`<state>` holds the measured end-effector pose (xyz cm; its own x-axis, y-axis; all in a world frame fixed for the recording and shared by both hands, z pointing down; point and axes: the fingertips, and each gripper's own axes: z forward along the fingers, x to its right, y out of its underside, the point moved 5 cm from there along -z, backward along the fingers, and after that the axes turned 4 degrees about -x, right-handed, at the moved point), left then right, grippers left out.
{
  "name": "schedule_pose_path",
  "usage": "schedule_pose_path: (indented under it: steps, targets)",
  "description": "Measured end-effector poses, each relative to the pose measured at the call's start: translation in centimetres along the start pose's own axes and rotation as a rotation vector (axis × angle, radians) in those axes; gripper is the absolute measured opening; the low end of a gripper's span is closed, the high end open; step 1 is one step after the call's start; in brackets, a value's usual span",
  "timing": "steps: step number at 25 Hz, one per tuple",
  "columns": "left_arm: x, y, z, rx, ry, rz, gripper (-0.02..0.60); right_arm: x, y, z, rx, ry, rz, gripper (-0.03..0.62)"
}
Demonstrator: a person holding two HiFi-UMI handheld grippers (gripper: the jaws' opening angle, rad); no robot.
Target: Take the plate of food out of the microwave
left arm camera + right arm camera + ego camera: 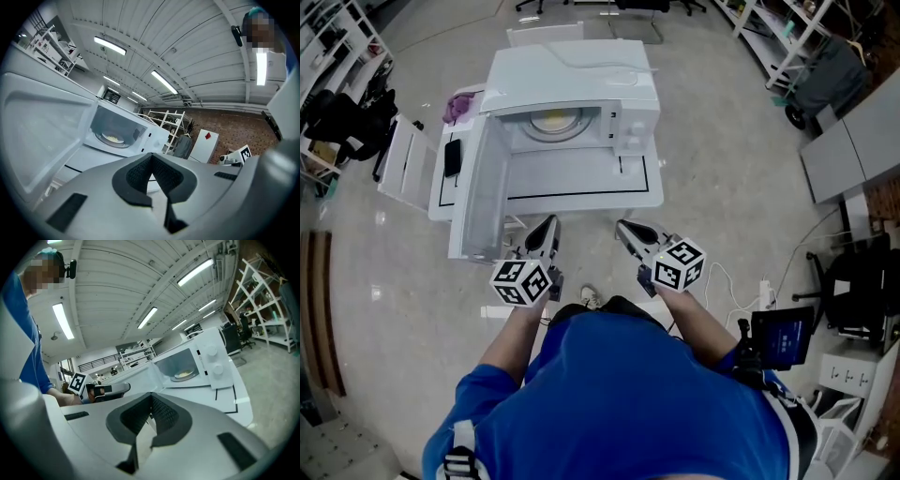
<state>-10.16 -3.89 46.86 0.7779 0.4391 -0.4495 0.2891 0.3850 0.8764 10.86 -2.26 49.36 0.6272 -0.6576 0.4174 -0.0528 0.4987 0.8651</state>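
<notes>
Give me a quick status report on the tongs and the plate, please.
Left tongs and right tongs both shut and empty, short of the microwave. Plate of food inside it, door open. Path clear.

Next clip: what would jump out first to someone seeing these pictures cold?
The white microwave at the head view's top centre, its door standing wide open to the left and a plate of food sitting inside. Just below it, the left gripper and right gripper point toward it, both shut and empty.
</notes>
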Motion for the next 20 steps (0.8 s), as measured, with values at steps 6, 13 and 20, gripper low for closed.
schedule_pose_path:
  steps: [6, 13, 20]
  targets:
    - [-2.8, -0.7, 1.2, -0.012, -0.008, -0.018, 0.009, 0.5, -1.4, 3.9, -0.038, 0.014, -0.054, -0.002]
    - [-5.0, -1.8, 3.9, -0.016, -0.036, 0.024, 0.009, 2.1, -3.2, 7.5, -0.083, 0.024, -0.15, -0.002]
    - [-7.1, -2.9, 8.1, -0.051, -0.072, 0.139, 0.009, 4.4, -4.8, 11.4, -0.12, 0.021, -0.245, -0.002]
